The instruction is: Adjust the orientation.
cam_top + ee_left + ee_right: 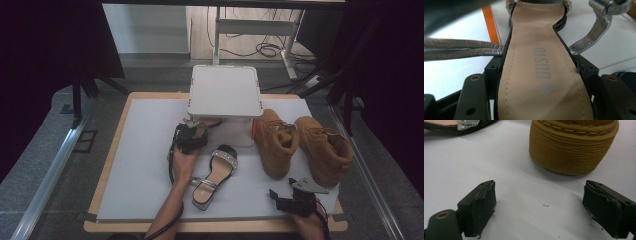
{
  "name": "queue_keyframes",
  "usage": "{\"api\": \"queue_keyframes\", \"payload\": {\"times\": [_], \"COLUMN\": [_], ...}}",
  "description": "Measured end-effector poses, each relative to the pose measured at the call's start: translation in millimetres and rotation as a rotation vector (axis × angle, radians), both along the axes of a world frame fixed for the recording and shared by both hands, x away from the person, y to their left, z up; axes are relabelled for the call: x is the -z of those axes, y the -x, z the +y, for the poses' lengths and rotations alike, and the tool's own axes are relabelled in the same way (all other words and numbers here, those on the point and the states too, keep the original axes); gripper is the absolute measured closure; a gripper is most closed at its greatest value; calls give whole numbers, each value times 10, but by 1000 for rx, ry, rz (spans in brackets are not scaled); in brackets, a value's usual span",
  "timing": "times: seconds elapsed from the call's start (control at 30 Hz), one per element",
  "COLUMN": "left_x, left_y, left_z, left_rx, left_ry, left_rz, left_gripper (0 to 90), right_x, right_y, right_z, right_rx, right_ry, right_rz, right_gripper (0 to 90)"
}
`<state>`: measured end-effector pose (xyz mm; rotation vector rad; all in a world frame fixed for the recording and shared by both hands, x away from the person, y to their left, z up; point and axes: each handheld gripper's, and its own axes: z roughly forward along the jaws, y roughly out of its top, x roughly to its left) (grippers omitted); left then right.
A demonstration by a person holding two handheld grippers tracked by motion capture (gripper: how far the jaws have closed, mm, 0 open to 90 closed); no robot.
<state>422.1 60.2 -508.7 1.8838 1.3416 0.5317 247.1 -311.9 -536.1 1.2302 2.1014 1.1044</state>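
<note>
Sandal going under the shelf

Your left gripper clamps the sandal by its sole, at the shelf; slide it in level, straps clear of the orange edge. Right gripper rests empty, jaws wide, near the boot.

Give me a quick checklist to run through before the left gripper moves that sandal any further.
1. Left gripper closed on the held sandal: ok, a jaw sits on each edge of the sole at its narrow part.
2. Silver straps free of the jaws: cannot tell, they run close past one jaw.
3. White shelf has room: ok, its top is bare.
4. Second sandal out of the way: ok, it lies flat on the table, nearer the person.
5. Right gripper clear: ok, open over bare table near a tan boot.
</note>
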Motion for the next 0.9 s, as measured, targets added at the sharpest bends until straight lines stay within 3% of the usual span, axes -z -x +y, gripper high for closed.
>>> {"api": "queue_keyframes", "payload": {"times": [0.23,0.57,0.9], "left_x": [-21,-82,-170], "left_y": [12,202,429], "left_z": [28,163,392], "left_rx": [32,73,130], "left_ry": [5,16,77], "left_rz": [16,-2,-29], "left_gripper": [345,330,398], "right_x": [0,0,-1], "right_y": [0,0,1], "right_z": [1,0,3], "right_rx": [1,-1,1], "right_ry": [-1,1,-1], "right_rz": [0,-1,1], "right_gripper": [114,114,114]}}
